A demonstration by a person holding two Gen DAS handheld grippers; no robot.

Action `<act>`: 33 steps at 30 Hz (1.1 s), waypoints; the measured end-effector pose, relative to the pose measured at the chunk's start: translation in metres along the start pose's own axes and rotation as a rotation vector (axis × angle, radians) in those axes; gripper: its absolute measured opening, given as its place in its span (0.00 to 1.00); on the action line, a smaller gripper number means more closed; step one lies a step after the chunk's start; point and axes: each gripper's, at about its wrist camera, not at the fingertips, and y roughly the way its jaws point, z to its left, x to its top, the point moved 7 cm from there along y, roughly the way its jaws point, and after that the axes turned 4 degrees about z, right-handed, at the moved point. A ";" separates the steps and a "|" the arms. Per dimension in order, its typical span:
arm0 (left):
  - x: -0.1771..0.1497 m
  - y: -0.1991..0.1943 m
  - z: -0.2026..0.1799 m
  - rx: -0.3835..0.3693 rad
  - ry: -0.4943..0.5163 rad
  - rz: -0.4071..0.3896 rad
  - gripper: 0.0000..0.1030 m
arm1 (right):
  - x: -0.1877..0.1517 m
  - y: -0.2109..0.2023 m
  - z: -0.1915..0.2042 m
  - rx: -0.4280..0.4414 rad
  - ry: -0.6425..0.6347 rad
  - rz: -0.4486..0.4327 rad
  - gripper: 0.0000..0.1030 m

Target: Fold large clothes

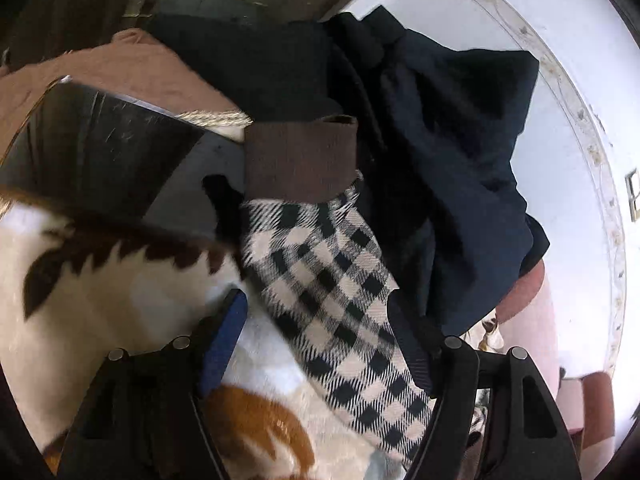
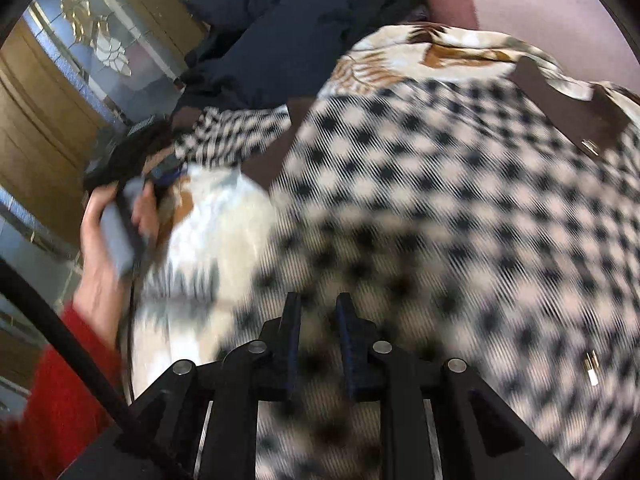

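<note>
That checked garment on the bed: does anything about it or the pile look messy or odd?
Yes. The checked garment lies rumpled, its sleeve flung sideways between the open left claw fingers. Behind it, dark navy clothes sit in an unfolded heap. Nothing looks torn or spilled.

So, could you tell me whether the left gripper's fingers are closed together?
No, the left gripper is wide open, with the checked sleeve lying between its fingers.

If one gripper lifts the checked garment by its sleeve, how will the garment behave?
The checked garment will probably sag and drape, since it already lies in soft folds over the blanket. Its brown cuff looks thicker, so it may offer a firmer hold. The body would likely drag behind.
</note>
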 end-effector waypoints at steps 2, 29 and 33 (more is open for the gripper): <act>-0.002 0.008 -0.004 0.014 0.039 0.049 0.19 | -0.017 -0.009 -0.011 -0.053 -0.009 0.003 0.24; -0.296 -0.041 -0.293 -0.306 0.769 0.369 0.48 | -0.088 -0.137 -0.185 -0.155 0.347 -0.215 0.34; -0.287 -0.069 -0.268 -0.298 0.723 0.391 0.50 | -0.076 -0.149 -0.193 -0.149 0.344 -0.251 0.43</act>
